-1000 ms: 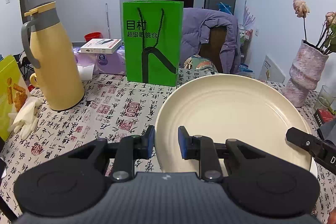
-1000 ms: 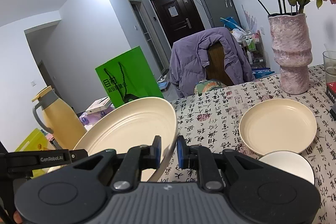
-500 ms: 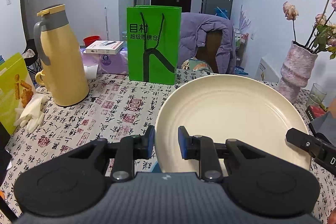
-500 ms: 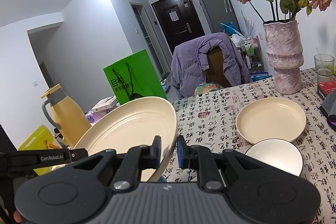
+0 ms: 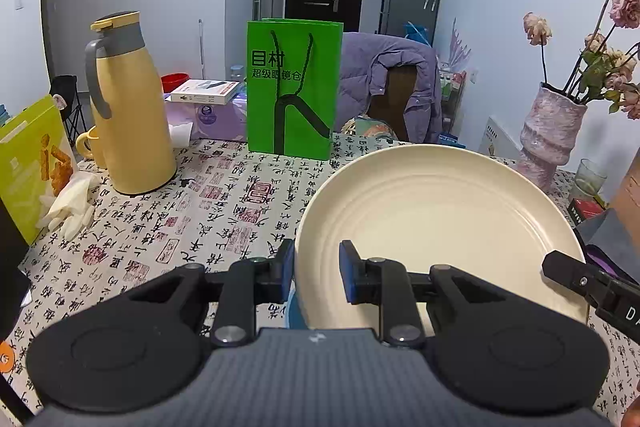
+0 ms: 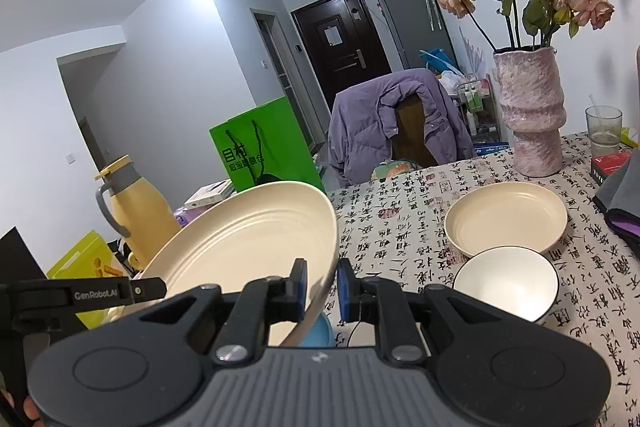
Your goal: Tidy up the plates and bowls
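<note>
Calligraphy-print tablecloth [image 5: 224, 203] under us, and we've got the big cream plate [image 5: 436, 227] up off it!

Our left gripper [image 5: 317, 269] pinches its rim at nine o'clock, jaws narrow; our right gripper [image 6: 322, 287] clamps the rim at three o'clock, plate tilted. At two o'clock sit a smaller cream plate [image 6: 506, 217] and a white bowl [image 6: 506, 283], touching.

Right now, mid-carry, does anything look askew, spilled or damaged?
Only the large cream plate is askew: it is tilted, pinched at opposite rims by the left gripper and the right gripper. The smaller cream plate and the white bowl sit flat on the tablecloth. No spills or breakage show.
</note>
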`<action>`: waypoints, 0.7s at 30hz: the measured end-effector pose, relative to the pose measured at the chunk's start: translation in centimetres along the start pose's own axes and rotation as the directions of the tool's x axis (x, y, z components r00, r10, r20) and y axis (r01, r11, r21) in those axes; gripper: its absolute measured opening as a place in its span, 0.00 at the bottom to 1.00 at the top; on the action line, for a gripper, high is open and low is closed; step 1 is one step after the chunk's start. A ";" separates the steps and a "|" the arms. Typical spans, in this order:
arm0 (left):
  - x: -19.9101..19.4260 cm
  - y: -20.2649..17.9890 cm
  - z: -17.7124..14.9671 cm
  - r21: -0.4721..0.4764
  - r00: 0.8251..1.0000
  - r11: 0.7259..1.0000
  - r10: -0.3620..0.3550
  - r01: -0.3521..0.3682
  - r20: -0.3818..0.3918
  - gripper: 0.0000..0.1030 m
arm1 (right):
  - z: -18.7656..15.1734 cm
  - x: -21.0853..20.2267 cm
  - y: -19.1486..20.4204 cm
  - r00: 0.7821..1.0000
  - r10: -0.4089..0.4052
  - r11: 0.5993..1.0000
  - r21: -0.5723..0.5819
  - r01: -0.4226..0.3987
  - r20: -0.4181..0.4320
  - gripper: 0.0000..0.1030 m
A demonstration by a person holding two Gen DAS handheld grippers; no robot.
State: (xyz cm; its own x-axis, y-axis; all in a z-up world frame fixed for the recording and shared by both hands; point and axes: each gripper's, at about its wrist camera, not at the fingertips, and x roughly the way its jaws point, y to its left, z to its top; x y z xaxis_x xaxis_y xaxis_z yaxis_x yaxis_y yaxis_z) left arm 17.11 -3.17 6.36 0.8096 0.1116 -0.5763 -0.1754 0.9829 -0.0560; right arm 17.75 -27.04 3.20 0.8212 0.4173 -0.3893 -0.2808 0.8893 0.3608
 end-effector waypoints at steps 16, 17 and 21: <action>-3.6 0.9 -2.2 -0.004 0.999 1.000 -0.020 0.020 0.038 0.23 | -2.2 -3.5 1.3 1.000 -0.007 1.000 -0.019 0.008 0.015 0.15; -3.7 0.9 -2.3 -0.004 0.999 1.000 -0.021 0.021 0.039 0.23 | -2.3 -3.6 1.3 1.000 -0.008 1.000 -0.020 0.009 0.015 0.15; -4.1 1.1 -2.9 -0.004 0.999 1.000 -0.028 0.028 0.034 0.23 | -3.0 -4.2 1.4 1.000 -0.012 1.000 -0.019 0.012 0.015 0.15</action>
State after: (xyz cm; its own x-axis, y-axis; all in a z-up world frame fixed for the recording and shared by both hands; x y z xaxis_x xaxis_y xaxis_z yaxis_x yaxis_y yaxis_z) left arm 12.01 -2.98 6.29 0.8326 0.0892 -0.5466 -0.1552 0.9850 -0.0758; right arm 12.41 -26.97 2.84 0.8317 0.4037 -0.3812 -0.2800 0.8978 0.3400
